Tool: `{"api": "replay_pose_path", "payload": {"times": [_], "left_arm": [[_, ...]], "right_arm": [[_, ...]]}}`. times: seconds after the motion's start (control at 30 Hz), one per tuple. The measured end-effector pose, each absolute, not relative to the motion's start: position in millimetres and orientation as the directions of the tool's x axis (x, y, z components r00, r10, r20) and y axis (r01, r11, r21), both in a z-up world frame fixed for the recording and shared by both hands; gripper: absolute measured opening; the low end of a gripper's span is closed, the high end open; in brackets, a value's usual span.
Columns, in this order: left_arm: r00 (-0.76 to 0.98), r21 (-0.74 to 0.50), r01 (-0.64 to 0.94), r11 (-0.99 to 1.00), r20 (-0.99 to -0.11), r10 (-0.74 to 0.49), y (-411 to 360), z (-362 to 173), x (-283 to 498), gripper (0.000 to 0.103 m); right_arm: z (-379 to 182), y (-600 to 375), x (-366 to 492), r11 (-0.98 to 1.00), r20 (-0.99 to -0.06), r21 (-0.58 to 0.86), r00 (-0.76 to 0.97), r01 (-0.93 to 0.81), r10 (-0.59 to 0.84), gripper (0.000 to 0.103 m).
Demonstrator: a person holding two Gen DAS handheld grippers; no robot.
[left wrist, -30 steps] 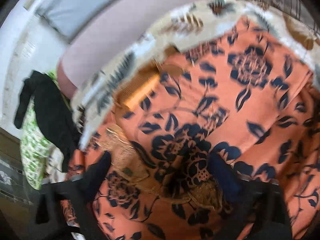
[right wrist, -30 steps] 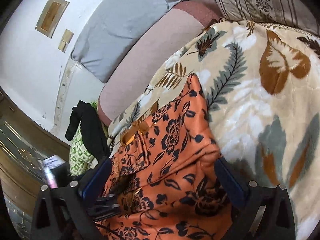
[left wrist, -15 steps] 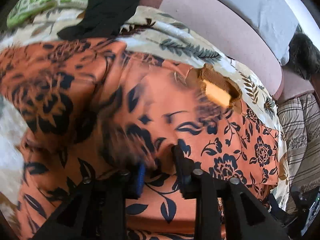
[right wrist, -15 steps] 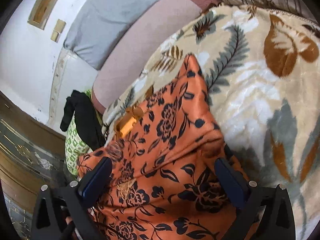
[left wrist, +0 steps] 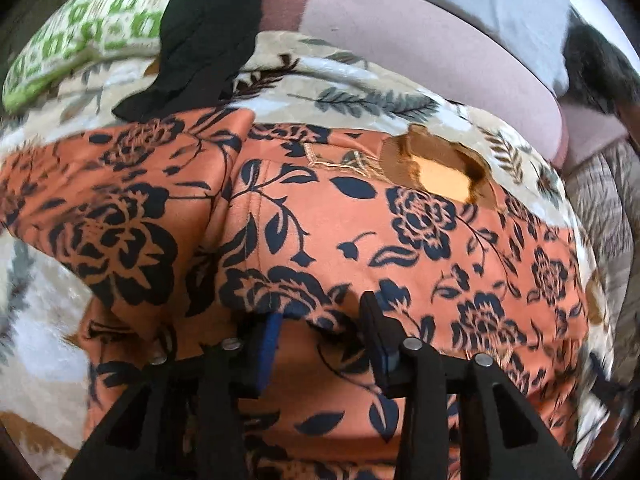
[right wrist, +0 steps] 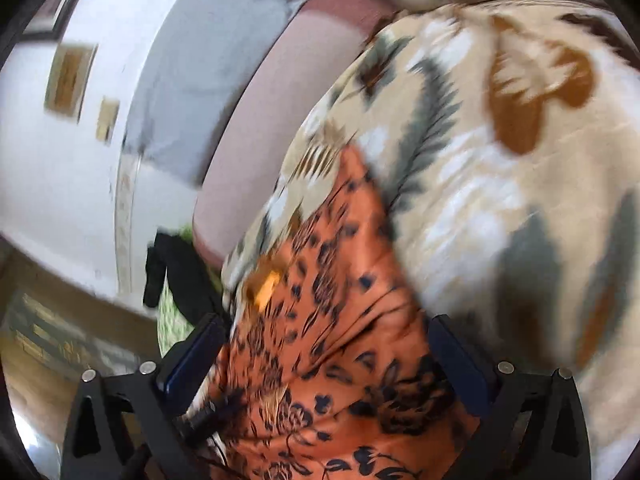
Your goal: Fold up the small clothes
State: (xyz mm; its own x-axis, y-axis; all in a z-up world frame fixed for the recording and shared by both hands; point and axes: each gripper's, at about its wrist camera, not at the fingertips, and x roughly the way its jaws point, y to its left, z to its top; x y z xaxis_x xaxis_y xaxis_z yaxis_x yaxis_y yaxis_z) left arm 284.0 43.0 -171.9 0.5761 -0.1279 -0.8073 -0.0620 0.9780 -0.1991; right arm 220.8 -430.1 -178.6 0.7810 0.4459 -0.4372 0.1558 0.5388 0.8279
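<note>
We see the orange floral garment lying on the leaf-print blanket, near its far edge. The left gripper is opening, a fabric fold between its fingers. The right gripper stands wide, straddling the garment without clamping it.

We see bed surface: leaf-print blanket. Directly on it: orange floral garment spread flat; black garment at far edge, partly overlapping green-patterned cloth.
</note>
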Motion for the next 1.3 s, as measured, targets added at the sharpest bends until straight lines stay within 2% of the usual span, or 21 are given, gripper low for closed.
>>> {"api": "replay_pose_path", "payload": {"times": [0.1,0.23,0.27,0.3,0.33,0.37,0.4,0.47,0.53,0.57,0.63,0.67,0.73,0.87,0.9,0.93,0.97,1.0,1.03,1.1,1.3], "left_arm": [[0.610,-0.151,-0.023,0.988,-0.785,-0.106,40.4,-167.2,281.6,0.054],[0.578,-0.159,-0.008,0.987,-0.806,-0.125,42.6,-179.1,287.0,0.054],[0.582,-0.155,-0.004,0.988,-0.804,-0.124,43.5,-182.0,288.3,0.054],[0.588,-0.146,0.004,0.989,-0.800,-0.121,43.1,-182.0,286.4,0.054],[0.587,-0.139,0.012,0.990,-0.801,-0.120,42.1,-180.6,286.2,0.054],[0.591,-0.143,0.019,0.990,-0.797,-0.127,41.9,-176.8,284.6,0.054],[0.602,-0.150,0.025,0.988,-0.787,-0.134,42.3,-173.6,282.7,0.054],[0.638,-0.135,0.039,0.990,-0.759,-0.129,40.5,-169.0,278.9,0.055],[0.599,-0.094,0.048,0.994,-0.794,-0.104,37.0,-182.7,284.5,0.057],[0.600,-0.095,0.051,0.994,-0.793,-0.107,38.3,-185.8,284.6,0.057],[0.616,-0.086,0.048,0.995,-0.781,-0.097,38.9,-177.7,281.2,0.057],[0.639,-0.109,0.042,0.993,-0.761,-0.111,40.9,-169.3,277.9,0.057],[0.679,-0.105,0.052,0.993,-0.725,-0.112,39.3,-159.5,274.7,0.057],[0.598,-0.077,0.039,0.996,-0.797,-0.085,35.4,-189.6,293.2,0.059],[0.608,-0.067,0.047,0.997,-0.790,-0.082,32.8,-182.4,290.1,0.059],[0.602,-0.084,0.053,0.995,-0.792,-0.099,32.8,-176.0,288.0,0.059],[0.605,-0.127,0.061,0.990,-0.784,-0.138,36.0,-167.8,284.3,0.059],[0.624,-0.186,0.072,0.980,-0.758,-0.190,44.4,-154.6,277.1,0.060],[0.640,-0.224,0.072,0.972,-0.737,-0.217,52.9,-144.8,271.8,0.060],[0.673,-0.330,0.027,0.944,-0.692,-0.261,86.3,-126.4,258.5,0.070],[0.776,-0.701,-0.278,0.656,-0.566,-0.276,248.9,-129.6,227.6,0.074]], "right_arm": [[-163.2,-437.4,229.7,0.638,-0.508,0.749,0.775,0.181,0.376,0.103],[-178.5,-421.0,281.6,0.706,-0.612,0.693,0.636,0.146,0.470,0.102],[-190.1,-411.0,298.3,0.712,-0.647,0.689,0.558,0.135,0.520,0.092],[-197.2,-404.6,306.9,0.720,-0.670,0.681,0.508,0.132,0.541,0.058],[-202.0,-401.8,312.1,0.748,-0.710,0.648,0.474,0.147,0.522,0.032],[-203.2,-407.3,311.4,0.730,-0.699,0.664,0.480,0.161,0.530,0.017],[-199.5,-413.8,308.1,0.723,-0.689,0.670,0.503,0.168,0.522,0.016],[-200.1,-428.9,297.7,0.741,-0.703,0.637,0.553,0.211,0.447,0.016],[-214.4,-432.0,295.0,0.720,-0.690,0.659,0.555,0.218,0.464,0.017],[-210.5,-432.5,294.3,0.719,-0.675,0.668,0.564,0.194,0.475,0.022],[-197.3,-434.0,294.3,0.729,-0.682,0.659,0.555,0.184,0.476,0.048],[-189.1,-437.0,293.1,0.740,-0.680,0.647,0.579,0.186,0.450,0.072],[-161.6,-436.6,285.5,0.776,-0.656,0.610,0.652,0.161,0.380,0.074],[-162.4,-417.7,314.3,0.632,-0.503,0.775,0.592,-0.015,0.630,0.074],[-182.2,-412.6,327.1,0.615,-0.524,0.788,0.532,0.007,0.665,0.074],[-203.7,-413.1,335.3,0.658,-0.610,0.747,0.493,0.095,0.620,0.072],[-214.9,-422.9,330.2,0.618,-0.591,0.771,0.538,0.156,0.601,0.052],[-210.1,-426.7,322.7,0.595,-0.570,0.786,0.571,0.169,0.591,0.049],[-198.6,-424.8,315.8,0.616,-0.575,0.771,0.595,0.163,0.562,0.052],[-168.7,-411.2,290.4,0.725,-0.603,0.678,0.655,0.121,0.455,0.085],[-159.2,-352.7,213.3,0.785,-0.601,0.619,0.628,-0.024,0.494,0.086]]}}
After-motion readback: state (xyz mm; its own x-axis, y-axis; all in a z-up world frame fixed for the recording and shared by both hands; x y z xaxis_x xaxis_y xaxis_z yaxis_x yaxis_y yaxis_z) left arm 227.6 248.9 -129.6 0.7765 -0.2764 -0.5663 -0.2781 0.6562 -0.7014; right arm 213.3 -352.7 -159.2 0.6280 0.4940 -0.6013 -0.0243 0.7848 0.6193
